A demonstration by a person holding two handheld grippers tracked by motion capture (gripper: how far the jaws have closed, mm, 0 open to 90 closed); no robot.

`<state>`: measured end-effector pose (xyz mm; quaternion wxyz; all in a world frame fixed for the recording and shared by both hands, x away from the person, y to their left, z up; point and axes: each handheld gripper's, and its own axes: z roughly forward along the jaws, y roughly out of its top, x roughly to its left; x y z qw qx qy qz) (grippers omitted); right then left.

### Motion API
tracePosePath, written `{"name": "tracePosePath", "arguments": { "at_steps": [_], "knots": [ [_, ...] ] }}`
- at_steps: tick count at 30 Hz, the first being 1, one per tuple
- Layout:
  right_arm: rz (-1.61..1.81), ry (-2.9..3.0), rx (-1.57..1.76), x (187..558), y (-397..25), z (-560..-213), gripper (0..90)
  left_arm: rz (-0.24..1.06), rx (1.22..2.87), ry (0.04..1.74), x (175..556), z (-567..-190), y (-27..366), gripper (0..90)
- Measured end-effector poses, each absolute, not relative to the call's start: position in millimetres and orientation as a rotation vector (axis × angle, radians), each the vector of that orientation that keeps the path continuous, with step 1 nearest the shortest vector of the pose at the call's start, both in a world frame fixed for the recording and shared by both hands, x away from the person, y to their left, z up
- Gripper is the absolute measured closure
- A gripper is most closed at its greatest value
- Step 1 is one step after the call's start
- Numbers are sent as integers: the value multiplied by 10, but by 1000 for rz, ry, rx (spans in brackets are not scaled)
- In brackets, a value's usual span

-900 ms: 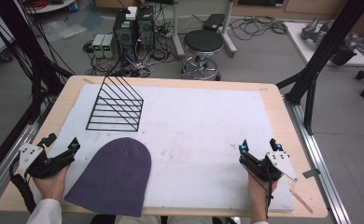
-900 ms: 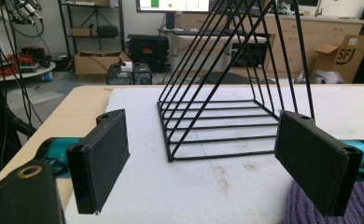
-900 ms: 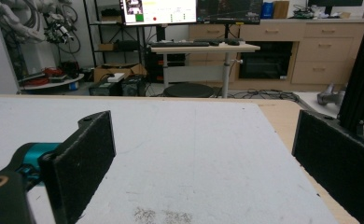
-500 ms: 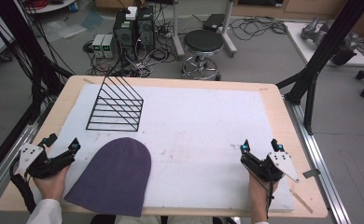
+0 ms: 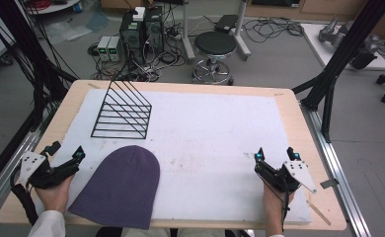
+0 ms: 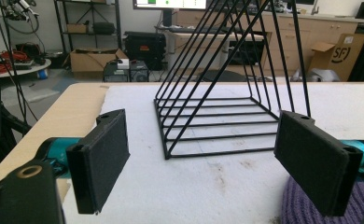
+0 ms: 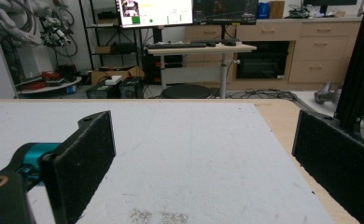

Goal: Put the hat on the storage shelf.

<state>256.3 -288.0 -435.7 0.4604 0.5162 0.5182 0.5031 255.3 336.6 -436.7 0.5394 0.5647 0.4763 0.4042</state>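
A purple knit beanie lies flat on the white mat at the front left. Behind it stands a black wire rack with a slanted top. My left gripper rests open at the table's front left corner, just left of the beanie. In the left gripper view the rack stands ahead between the open jaws, and the beanie's edge shows at the lower right. My right gripper sits open at the front right, nothing between its jaws.
The mat covers most of a wooden table. A black frame post rises by the table's right edge. A round stool and computer cases stand on the floor beyond the far edge.
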Motion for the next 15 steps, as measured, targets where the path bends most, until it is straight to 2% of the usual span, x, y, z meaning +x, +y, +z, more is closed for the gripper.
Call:
{"name": "tracePosePath", "arguments": {
  "at_steps": [10,15],
  "knots": [
    [1238,1278,1275,2566,-2881,-4360,52,956,1379,1093,2560,-4322,3317,180],
    [1230,1279,1267,2570,-2876,-4360,52,903,1399,1066,2588,-4263,3321,192]
  ]
}}
